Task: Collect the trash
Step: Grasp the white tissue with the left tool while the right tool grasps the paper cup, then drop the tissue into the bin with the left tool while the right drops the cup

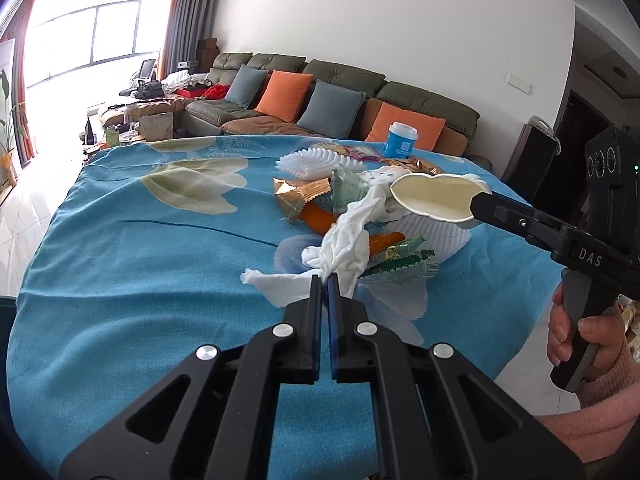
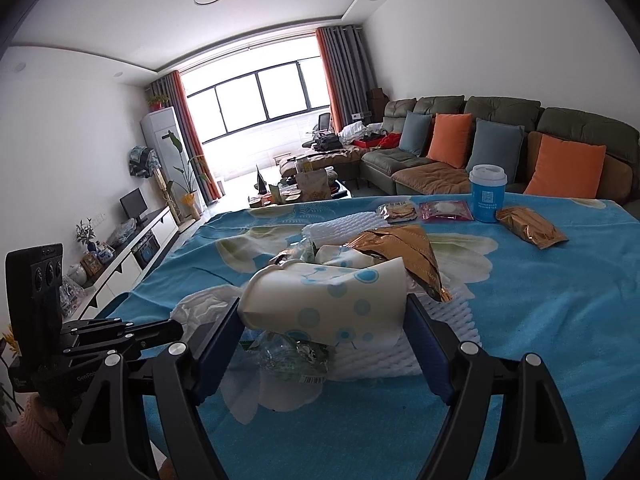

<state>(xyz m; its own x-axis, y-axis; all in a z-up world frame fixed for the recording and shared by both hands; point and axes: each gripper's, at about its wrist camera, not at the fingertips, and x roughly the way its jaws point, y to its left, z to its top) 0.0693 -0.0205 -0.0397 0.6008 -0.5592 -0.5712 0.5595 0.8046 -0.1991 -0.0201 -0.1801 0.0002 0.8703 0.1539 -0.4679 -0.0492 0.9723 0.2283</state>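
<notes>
— Two grippers work over a table under a soft blue cloth (image 1: 120, 248) printed with pale flowers. What does each one hold?

— The left gripper (image 1: 324, 280) has its jaws pressed together on a fold of crumpled white tissue (image 1: 348, 240), which trails limp back to the trash pile (image 1: 340, 200). The right gripper (image 2: 324, 312) stands wide, both pads pressing the sides of a squashed paper cup (image 2: 320, 300), white with blue dots, lying sideways and raised above the pile.

— What is in the pile?

— Ribbed white foam netting (image 2: 400, 344), gold foil wrappers (image 2: 404, 252), clear crinkled plastic and something orange, partly buried, that I cannot identify.

— Anything cut off?

— A hand (image 1: 576, 336) in a pink knit sleeve grips the right tool's handle at the frame edge. At the far side of the table, apart from the pile, stand an upright blue cup with a white lid (image 2: 488, 194) and flat snack packets (image 2: 528, 226).
</notes>
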